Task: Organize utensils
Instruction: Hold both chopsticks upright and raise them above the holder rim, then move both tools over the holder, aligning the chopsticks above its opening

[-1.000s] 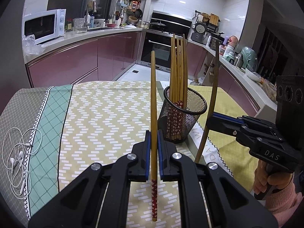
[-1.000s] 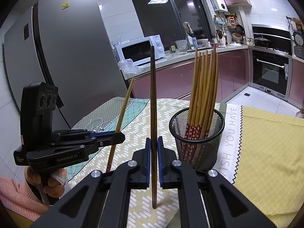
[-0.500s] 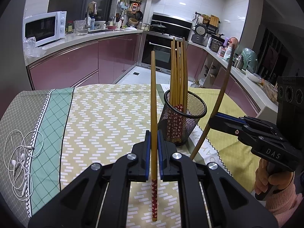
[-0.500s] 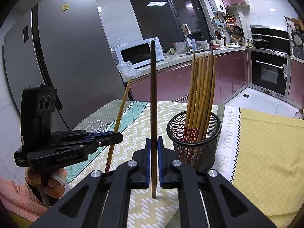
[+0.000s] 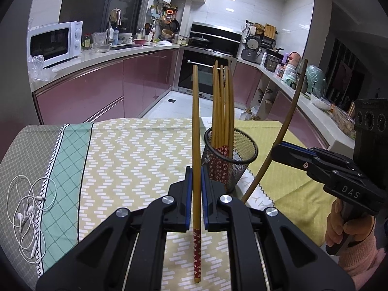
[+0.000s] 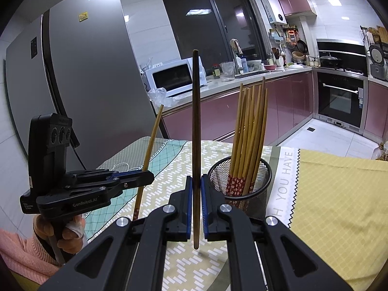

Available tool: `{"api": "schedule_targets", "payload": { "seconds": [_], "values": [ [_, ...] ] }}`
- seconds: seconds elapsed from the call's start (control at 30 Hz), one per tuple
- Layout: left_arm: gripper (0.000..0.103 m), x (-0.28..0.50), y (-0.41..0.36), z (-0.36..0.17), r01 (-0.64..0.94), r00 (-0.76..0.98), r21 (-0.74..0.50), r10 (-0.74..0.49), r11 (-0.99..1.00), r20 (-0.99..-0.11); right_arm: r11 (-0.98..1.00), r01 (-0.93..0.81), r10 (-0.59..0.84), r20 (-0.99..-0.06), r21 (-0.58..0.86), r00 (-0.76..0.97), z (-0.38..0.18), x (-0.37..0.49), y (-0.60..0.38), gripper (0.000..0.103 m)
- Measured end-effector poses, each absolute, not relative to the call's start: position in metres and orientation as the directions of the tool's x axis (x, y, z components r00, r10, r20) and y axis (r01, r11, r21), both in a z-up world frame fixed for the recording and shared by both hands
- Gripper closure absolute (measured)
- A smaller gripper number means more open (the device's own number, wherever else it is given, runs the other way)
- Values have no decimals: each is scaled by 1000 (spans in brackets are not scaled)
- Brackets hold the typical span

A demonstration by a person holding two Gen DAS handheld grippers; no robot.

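Observation:
My left gripper (image 5: 197, 177) is shut on a pale bamboo chopstick (image 5: 196, 121) held upright, its red floral end pointing down. My right gripper (image 6: 197, 181) is shut on a dark brown chopstick (image 6: 196, 121), also upright. A black mesh cup (image 5: 232, 160) stands on the table just beyond both grippers and holds several pale chopsticks (image 5: 222, 106). Seen from the left wrist, the right gripper (image 5: 276, 151) is right of the cup with its dark chopstick (image 5: 291, 111) leaning right. Seen from the right wrist, the left gripper (image 6: 150, 175) and its chopstick (image 6: 151, 140) are left of the cup (image 6: 242, 186).
White earphones (image 5: 26, 208) lie on the tablecloth's left side. A yellow cloth (image 6: 339, 194) covers the table's right part. A grey fridge (image 6: 72, 84) stands behind the table's left, with kitchen counters and an oven beyond. A hand in a pink sleeve (image 5: 349, 232) holds each gripper.
In the left wrist view the dark chopstick's top has swung to the right. Both grippers stay shut on their chopsticks and the cup has barely shifted in either view.

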State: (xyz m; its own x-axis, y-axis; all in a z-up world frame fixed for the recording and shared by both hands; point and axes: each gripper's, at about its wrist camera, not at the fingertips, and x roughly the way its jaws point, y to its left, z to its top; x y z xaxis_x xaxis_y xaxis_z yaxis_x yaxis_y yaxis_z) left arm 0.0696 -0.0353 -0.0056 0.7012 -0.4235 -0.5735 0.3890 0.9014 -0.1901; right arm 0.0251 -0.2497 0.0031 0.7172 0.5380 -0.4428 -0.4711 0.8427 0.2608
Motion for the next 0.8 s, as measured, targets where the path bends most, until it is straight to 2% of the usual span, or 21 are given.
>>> {"api": "schedule_targets", "payload": {
  "seconds": [0.8],
  "values": [
    [96, 76, -46, 19, 412, 730, -186, -446, 892, -518, 848, -469, 530, -414, 247, 740, 17, 28, -258, 97]
  ]
}}
